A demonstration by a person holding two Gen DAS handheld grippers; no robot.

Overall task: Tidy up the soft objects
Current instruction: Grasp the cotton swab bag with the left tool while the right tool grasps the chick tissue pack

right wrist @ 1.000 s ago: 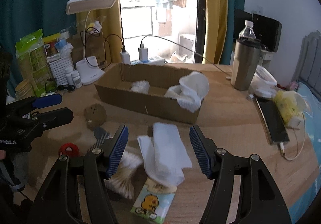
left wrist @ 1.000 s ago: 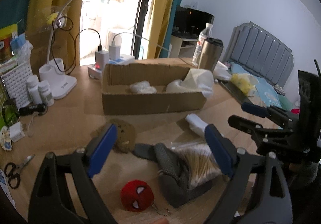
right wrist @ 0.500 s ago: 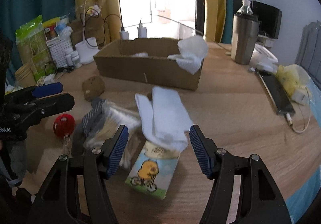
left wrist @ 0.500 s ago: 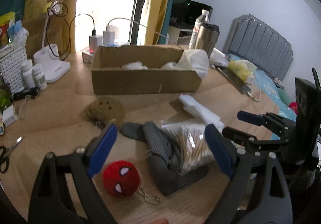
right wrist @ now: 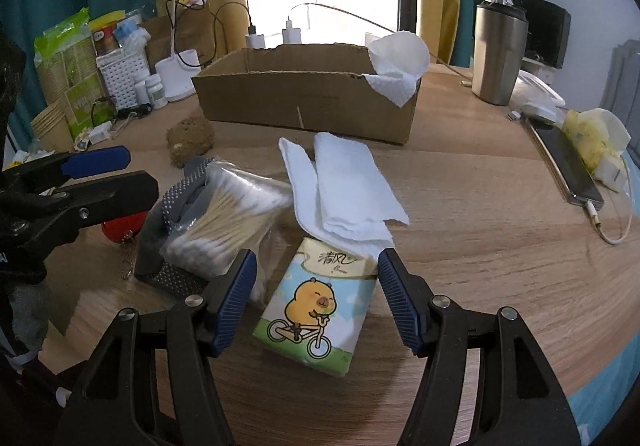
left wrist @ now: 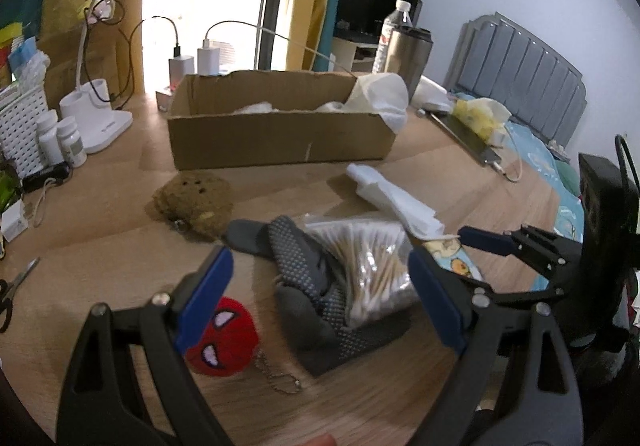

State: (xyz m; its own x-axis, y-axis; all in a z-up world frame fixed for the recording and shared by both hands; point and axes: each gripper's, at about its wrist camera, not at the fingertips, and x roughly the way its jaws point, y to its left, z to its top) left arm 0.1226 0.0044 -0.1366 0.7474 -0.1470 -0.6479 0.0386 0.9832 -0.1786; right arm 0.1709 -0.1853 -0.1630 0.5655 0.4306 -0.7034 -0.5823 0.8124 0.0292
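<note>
The right tool (right wrist: 312,296) hangs over the tissue pack (right wrist: 318,306), jaws spread wide and gripping nothing. The pack lies flat on the counter (right wrist: 480,246), directly below and between the pads, its long axis running near to far, so the jaws straddle its short width. Its far end is tucked under the folded white cloth (right wrist: 344,190). The left tool (left wrist: 316,296), also wide open and empty, hovers over the grey glove (left wrist: 312,286) and the bag of cotton swabs (left wrist: 372,270) lying on it. The cardboard box (right wrist: 304,98) stands further back, probably the destination.
</note>
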